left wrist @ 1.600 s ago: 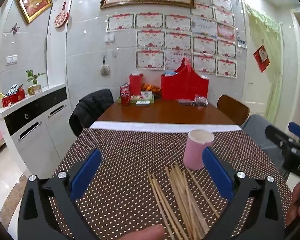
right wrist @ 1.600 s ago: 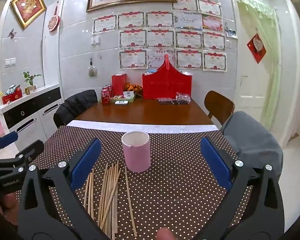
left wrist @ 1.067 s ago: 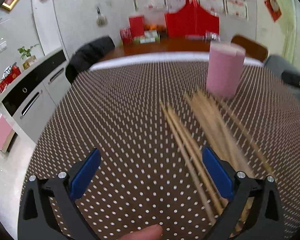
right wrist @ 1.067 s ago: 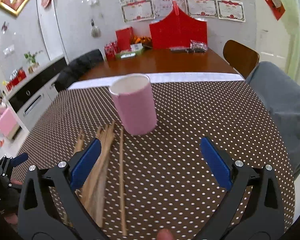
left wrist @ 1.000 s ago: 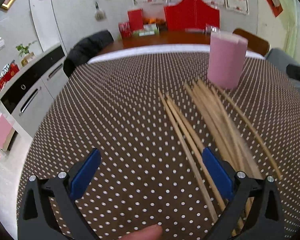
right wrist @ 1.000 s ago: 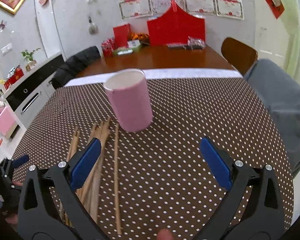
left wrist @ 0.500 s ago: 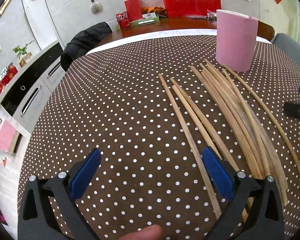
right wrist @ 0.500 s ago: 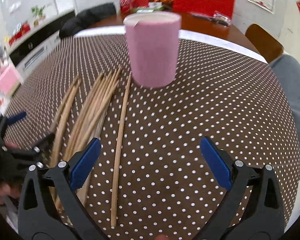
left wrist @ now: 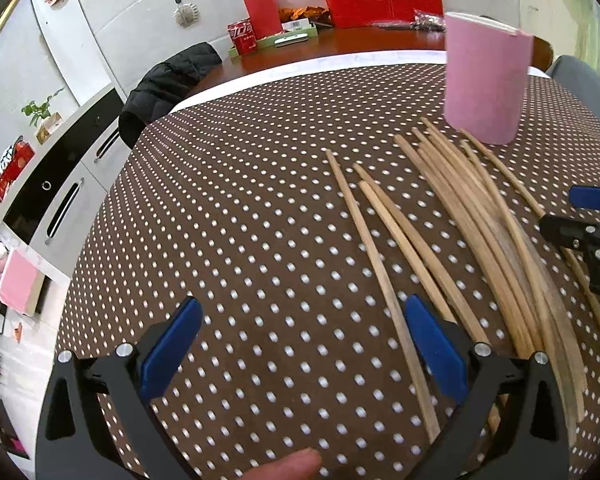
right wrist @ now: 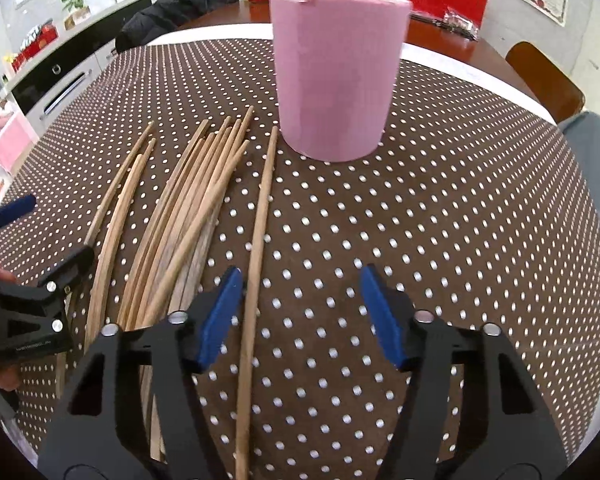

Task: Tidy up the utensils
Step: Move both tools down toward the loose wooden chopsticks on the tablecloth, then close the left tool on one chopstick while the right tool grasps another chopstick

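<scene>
Left wrist view
Landmark: pink cup (left wrist: 485,80), upright on the dotted tablecloth (left wrist: 240,220).
Chopsticks (left wrist: 472,232): loose fan lying flat, tips just beside the cup's base, running toward the camera.
Left gripper (left wrist: 300,344): jaws spread wide, nothing between them; its right blue pad sits over the leftmost stick, contact unclear.
Right gripper (left wrist: 592,220): at the frame edge, on the far side of the fan from the left gripper, over the outermost stick.

Right wrist view
Landmark: pink cup (right wrist: 338,76), straight ahead.
Chopsticks (right wrist: 188,208): bundle left of the cup; a single chopstick (right wrist: 256,248) lies apart, nearest the cup.
Right gripper (right wrist: 300,312): released, half-spread; the single stick passes just inside its left pad.
Left gripper (right wrist: 32,260): over the bundle's left side, far from the cup.
</scene>
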